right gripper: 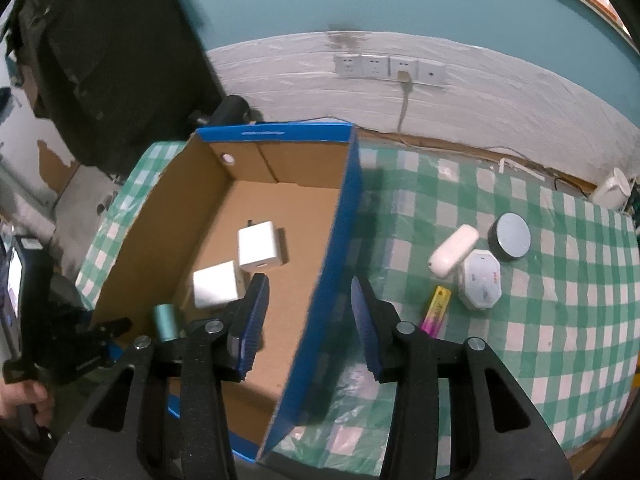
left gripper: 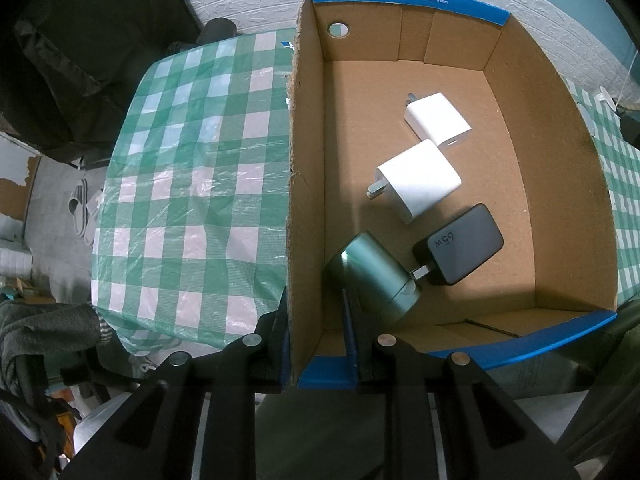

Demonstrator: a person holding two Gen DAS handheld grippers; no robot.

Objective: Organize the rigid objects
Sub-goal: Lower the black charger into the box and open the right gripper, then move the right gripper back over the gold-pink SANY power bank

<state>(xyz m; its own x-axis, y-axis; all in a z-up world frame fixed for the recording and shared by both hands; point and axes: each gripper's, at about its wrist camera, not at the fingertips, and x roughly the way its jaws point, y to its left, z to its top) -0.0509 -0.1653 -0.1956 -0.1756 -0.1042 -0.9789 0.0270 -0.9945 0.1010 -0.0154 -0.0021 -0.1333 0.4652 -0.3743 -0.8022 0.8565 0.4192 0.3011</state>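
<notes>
An open cardboard box [left gripper: 308, 160] with blue rims sits on the green checked table. Inside lie two white chargers [left gripper: 418, 178] [left gripper: 438, 120], a black 65W charger [left gripper: 464, 244] and a green metallic cylinder [left gripper: 374, 276]. My left gripper [left gripper: 318, 344] is shut on the box's near left corner wall. My right gripper [right gripper: 310, 324] is open and straddles the box's right wall [right gripper: 332, 264], one finger inside, one outside. On the table right of the box lie a white oblong case [right gripper: 454, 250], a round dark tin [right gripper: 510, 236], an octagonal white box [right gripper: 480, 278] and a yellow-pink lighter [right gripper: 436, 310].
A wall with sockets [right gripper: 390, 66] stands behind the table. A dark chair back [right gripper: 120, 60] is at the far left. The table edge [left gripper: 116, 312] drops to the floor at left, where slippers [left gripper: 80, 208] lie. A white object [right gripper: 612, 188] sits at the far right edge.
</notes>
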